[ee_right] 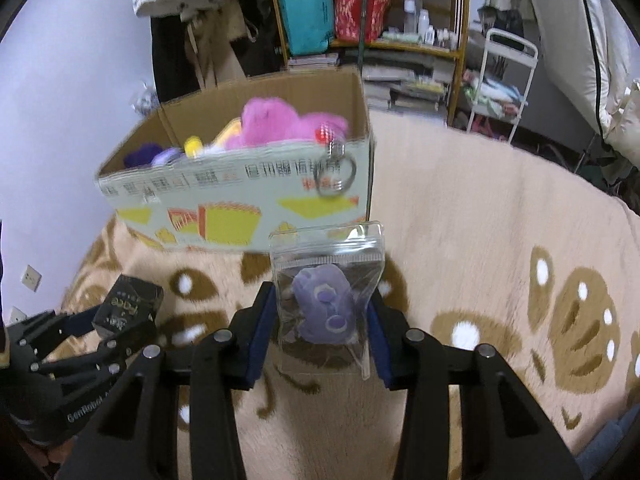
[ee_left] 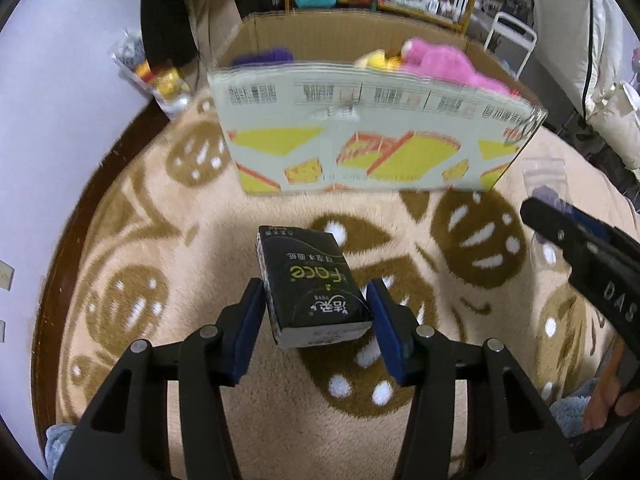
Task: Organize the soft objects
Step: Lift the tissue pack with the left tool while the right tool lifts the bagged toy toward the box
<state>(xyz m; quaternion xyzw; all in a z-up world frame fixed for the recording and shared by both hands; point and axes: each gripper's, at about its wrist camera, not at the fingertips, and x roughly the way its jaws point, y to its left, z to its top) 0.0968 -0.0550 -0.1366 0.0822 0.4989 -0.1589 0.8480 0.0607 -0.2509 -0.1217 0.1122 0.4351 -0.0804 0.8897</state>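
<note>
L gripper (ee_left: 316,316) is clamped on a black tissue pack (ee_left: 312,284): both blue pads press its long sides, and the pack sticks out fwd past the fingertips, lifted clear of the rug (ee_left: 168,216). White + green print shows on its top face. It sits on the near side of the cardboard box (ee_left: 360,144), well apart from the box's printed front wall, roughly opposite the wall's middle.

R gripper (ee_right: 320,320) is closed on a clear zip bag (ee_right: 326,288) w/ a small purple plush (ee_right: 324,308) inside. Pads pinch the bag's lower edges so the plastic buckles inward; the zip end points toward the box. Bag is also held up off the rug, near the box's front wall, twd its R corner.

Box stands open on the beige-and-brown patterned rug. Inside: a pink plush (ee_right: 276,124) against the R side, a yellow item (ee_right: 194,145) just beside it, and smth dark purple (ee_right: 144,154) at the L end. A metal key ring (ee_right: 335,178) hangs over the front wall by the R corner.

Behind the box: a wooden shelf (ee_right: 458,40) w/ teal and red bags, bottles, stacked books. R of the box, further back, a white wire rack (ee_right: 508,80).

In the R wrist view, the L gripper w/ its pack shows low, L of the box. In the L wrist view, the R gripper's black arm shows R of the box; a bit of a hand is seen at the frame's lower R edge.
</note>
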